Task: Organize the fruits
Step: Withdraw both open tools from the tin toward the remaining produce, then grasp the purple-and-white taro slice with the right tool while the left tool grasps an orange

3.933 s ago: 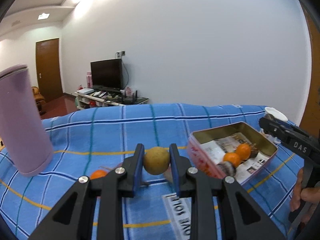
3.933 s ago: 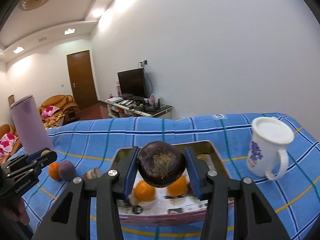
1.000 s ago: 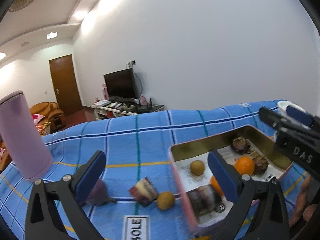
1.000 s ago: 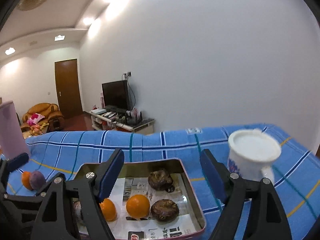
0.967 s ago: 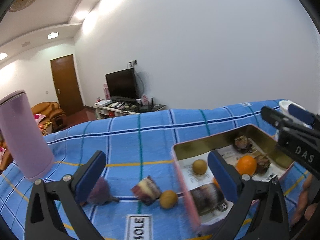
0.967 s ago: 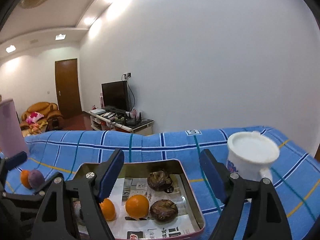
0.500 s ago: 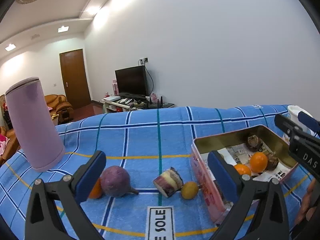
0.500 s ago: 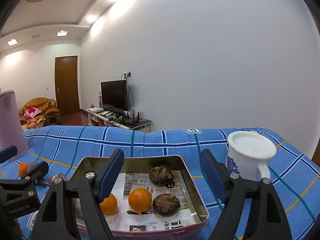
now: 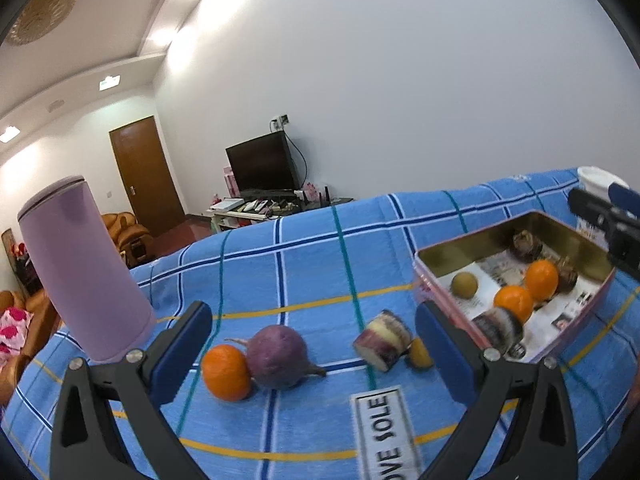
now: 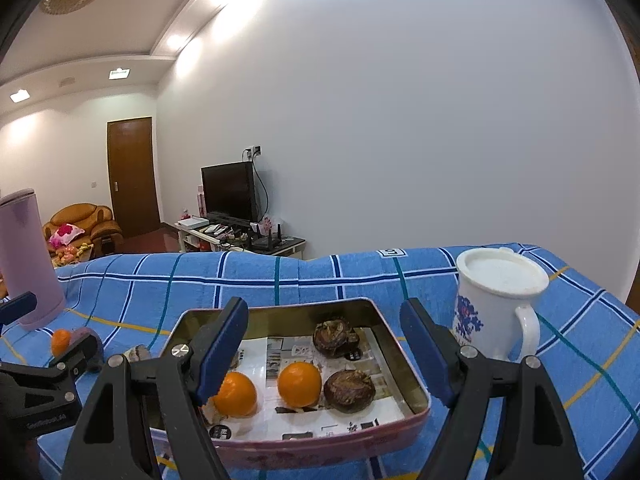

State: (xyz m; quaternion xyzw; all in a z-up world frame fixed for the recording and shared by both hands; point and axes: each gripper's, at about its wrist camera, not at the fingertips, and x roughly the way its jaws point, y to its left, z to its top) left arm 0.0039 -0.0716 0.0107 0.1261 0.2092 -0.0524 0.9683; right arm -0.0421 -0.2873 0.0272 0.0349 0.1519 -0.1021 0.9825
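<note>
Lying loose on the blue checked cloth [image 9: 304,264], four pieces of produce sit in a row in front of the left gripper [image 9: 312,344], whose blue-padded jaws stand spread wide with nothing between them. Nearest the tall lilac tumbler [image 9: 80,264] is a bright orange [image 9: 226,372], glossy and round, touching a dull purple root [image 9: 278,356] with a thin tail. Next comes a cut chunk [image 9: 382,344] with a purple-streaked pale face, and just beside it a small yellow-brown fruit [image 9: 420,354], close to the near wall of the tin.

The pink-sided metal tin [image 10: 412,364] stands toward the cloth's right side, its gold interior lined with printed paper. Inside, the right-wrist view shows two oranges [image 10: 300,384] side by side, two dark, rough brown bulbs [image 10: 349,390] along the right wall, one behind the other. The left-wrist view adds a round tan fruit [image 9: 464,285] by the tin's far left corner and a striped cut piece [image 9: 498,326] at its near edge.

The right gripper [image 10: 324,356] hovers over the tin, jaws parted wide and empty. A white mug [image 10: 496,300] with blue flowers stands just right of the tin.
</note>
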